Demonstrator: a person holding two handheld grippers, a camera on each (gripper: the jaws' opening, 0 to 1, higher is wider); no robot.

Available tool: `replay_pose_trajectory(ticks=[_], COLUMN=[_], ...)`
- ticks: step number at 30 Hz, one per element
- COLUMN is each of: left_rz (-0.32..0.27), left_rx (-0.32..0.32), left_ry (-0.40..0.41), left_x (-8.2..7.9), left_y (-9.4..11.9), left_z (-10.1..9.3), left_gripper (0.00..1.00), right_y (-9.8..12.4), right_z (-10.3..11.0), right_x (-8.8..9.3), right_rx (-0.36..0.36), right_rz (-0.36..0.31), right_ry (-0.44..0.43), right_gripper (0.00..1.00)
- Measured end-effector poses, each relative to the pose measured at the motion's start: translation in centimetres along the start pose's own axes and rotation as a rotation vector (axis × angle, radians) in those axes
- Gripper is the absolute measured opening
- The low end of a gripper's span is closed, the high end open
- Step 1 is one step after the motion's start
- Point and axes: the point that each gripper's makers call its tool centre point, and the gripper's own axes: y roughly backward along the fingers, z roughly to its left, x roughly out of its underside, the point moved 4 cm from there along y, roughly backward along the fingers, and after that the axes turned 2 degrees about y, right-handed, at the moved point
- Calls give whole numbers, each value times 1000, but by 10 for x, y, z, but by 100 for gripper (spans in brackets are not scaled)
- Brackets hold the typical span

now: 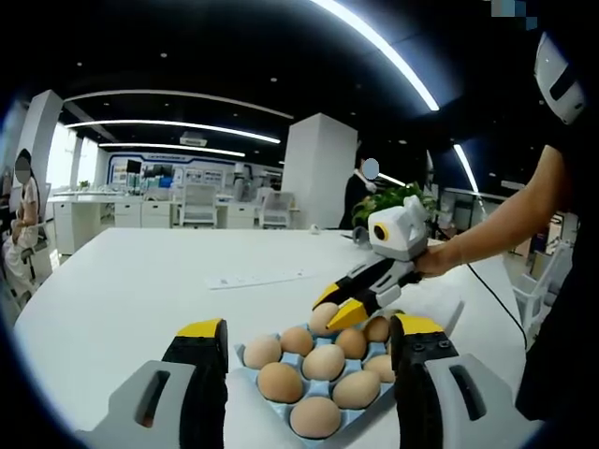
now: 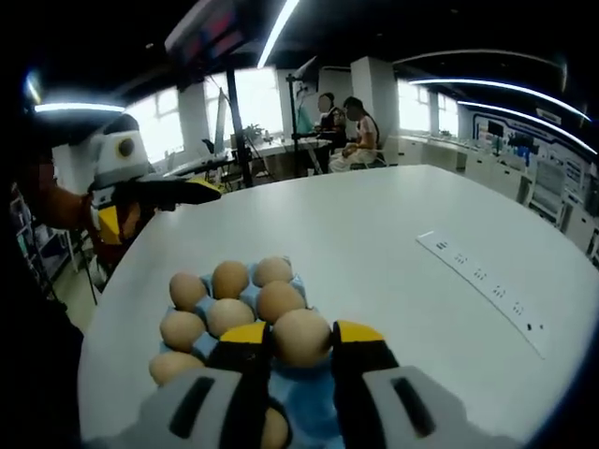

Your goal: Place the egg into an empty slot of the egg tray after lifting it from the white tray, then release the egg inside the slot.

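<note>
You get bright, even light from ceiling strip lights (image 1: 374, 42) at 12 o'clock; windows (image 2: 248, 103) glare at 11 o'clock, the white worktop (image 2: 393, 253) shines, and edges bend.

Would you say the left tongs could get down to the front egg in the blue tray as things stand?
Probably yes. The left tongs stand open, and the front egg lies between the jaws with nothing over it. The right tongs are busy at the far side of the blue tray, shut on another egg.
</note>
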Motion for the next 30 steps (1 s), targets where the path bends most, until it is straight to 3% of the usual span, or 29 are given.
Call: replay_pose_trajectory(ticks=[6, 8, 9, 30], left_rz=[6, 10, 11, 10], left_rx=[-1, -2, -1, -8], left_ry=[7, 9, 9, -7], left_x=[2, 3, 3, 0], left_y=[0, 1, 1, 2], left_z=[0, 1, 1, 1], left_gripper=[71, 70, 70, 71], right_y=[-1, -1, -3, 0], right_z=[-2, 2, 1, 3], right_x=[6, 16, 11, 13], right_rx=[-9, -55, -46, -36], right_rz=[29, 81, 51, 34], right_ry=[-10, 22, 80, 83], right_gripper=[26, 26, 26, 27])
